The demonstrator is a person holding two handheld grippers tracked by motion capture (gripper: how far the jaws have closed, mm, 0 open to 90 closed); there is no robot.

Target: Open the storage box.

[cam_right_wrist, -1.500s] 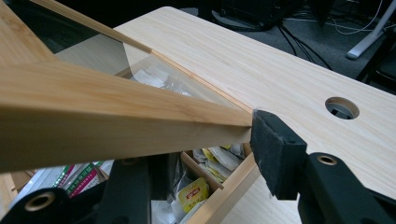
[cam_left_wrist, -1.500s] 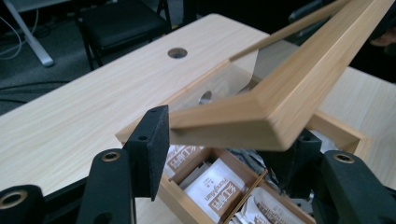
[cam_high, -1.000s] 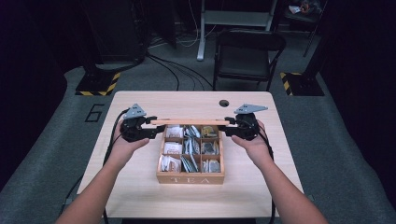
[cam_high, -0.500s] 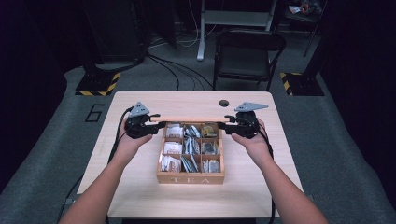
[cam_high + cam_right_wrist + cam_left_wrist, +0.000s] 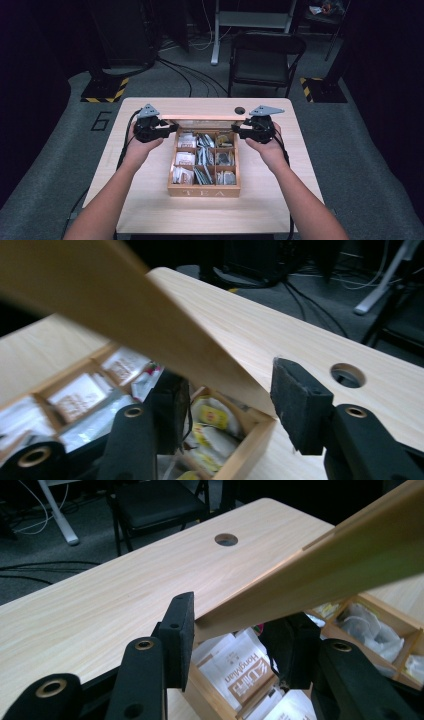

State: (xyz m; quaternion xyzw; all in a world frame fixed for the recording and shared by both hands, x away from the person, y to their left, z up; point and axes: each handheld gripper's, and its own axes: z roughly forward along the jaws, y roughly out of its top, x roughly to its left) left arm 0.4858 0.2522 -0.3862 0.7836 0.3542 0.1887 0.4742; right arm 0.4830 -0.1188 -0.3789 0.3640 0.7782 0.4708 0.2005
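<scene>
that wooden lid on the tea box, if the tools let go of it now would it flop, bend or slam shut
The lid looks like a stiff wooden frame, so it probably wouldn't bend. It stands raised over the tea box, apparently hinged along the back, so it would likely swing rather than slide. With the left tool and right tool at its ends, releasing both might let it drop shut.

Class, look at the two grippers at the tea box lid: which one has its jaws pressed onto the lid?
The left gripper: its pads clamp the lid corner. The right gripper straddles the lid's other end with a gap showing.
</scene>
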